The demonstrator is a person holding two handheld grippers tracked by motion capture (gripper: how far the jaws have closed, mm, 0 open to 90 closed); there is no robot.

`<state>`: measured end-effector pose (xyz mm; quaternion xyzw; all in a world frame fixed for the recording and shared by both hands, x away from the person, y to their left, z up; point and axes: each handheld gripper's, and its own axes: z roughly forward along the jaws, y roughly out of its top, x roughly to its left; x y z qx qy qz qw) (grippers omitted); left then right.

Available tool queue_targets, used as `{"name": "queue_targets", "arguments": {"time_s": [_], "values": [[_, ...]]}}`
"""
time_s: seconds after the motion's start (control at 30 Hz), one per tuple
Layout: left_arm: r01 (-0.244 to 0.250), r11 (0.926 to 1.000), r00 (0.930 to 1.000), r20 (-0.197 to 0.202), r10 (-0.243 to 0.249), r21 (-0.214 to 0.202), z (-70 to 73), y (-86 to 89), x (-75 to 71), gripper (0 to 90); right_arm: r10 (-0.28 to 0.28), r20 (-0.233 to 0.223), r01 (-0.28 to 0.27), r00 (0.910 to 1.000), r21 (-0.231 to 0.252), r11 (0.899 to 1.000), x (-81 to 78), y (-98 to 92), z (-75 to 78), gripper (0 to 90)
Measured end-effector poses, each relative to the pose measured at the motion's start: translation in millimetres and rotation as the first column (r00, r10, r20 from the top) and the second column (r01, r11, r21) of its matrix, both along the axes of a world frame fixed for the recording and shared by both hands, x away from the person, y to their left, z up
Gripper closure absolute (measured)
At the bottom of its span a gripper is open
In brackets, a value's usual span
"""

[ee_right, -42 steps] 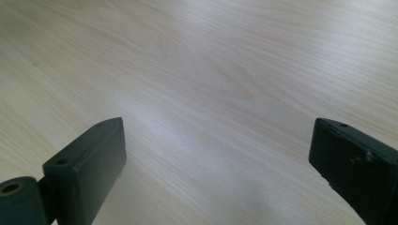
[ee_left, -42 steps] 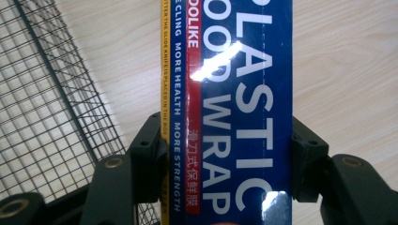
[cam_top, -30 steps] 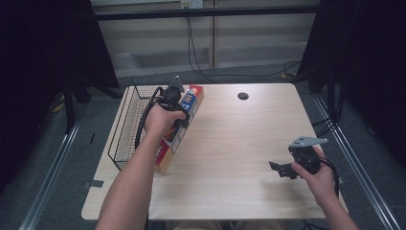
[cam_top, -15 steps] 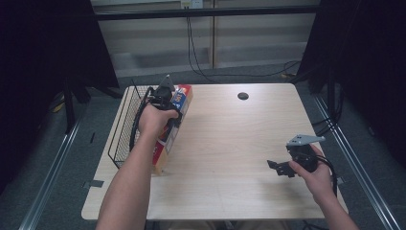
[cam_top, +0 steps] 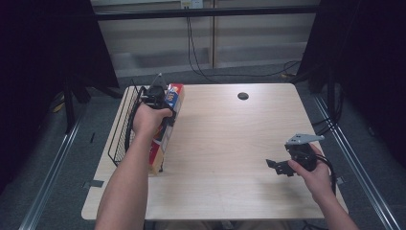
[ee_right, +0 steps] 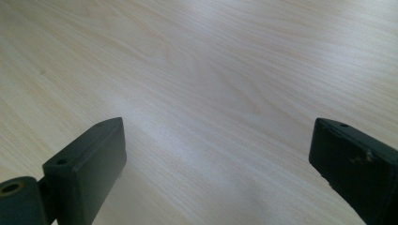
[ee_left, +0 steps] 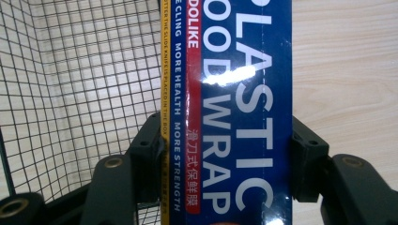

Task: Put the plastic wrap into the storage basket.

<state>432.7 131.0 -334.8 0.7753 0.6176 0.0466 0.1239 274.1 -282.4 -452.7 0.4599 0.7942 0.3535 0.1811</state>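
A long blue, red and yellow plastic wrap box (cam_top: 167, 120) lies along the left side of the table, right beside a black wire basket (cam_top: 122, 129). My left gripper (cam_top: 158, 98) is shut on the box (ee_left: 230, 112), one jaw pressing each long side. In the left gripper view the basket mesh (ee_left: 80, 84) shows to the left of the box. My right gripper (cam_top: 277, 166) hovers low over the right front of the table, open, with bare wood between its jaws (ee_right: 216, 154).
The light wooden table (cam_top: 230, 139) has a round cable hole (cam_top: 242, 96) at its back middle. Black frames and cables stand around the table, with metal rails on the floor at both sides.
My left hand has carried the box leftward and farther back, up against the basket. My right gripper has barely shifted.
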Motion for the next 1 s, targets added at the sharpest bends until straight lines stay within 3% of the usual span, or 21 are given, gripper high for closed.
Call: {"name": "queue_targets", "arguments": {"time_s": [0.53, 0.83, 1.0], "values": [[-0.067, 0.9977, 0.9977, -0.011, 0.067, 0.005, -5.1, 17.7, -0.8, 42.8, 0.008, 0.002, -0.008, 1.0000, -0.001, 1.000, 1.2, 2.3, 0.5, 4.2], [-0.121, 0.9922, 0.9927, 0.003, 0.121, 0.032, -7.0, 25.9, -0.5, 42.8, 0.006, -0.002, -0.006, 1.0000, 0.007, 1.000, 1.1, 1.4, 1.4, 4.2], [-0.139, 0.9901, 0.9903, 0.005, 0.139, 0.019, -7.4, 29.3, -0.7, 42.7, 0.005, 0.003, -0.005, 1.0000, 0.002, 1.000, 1.3, 0.9, 1.4, 4.2]]}}
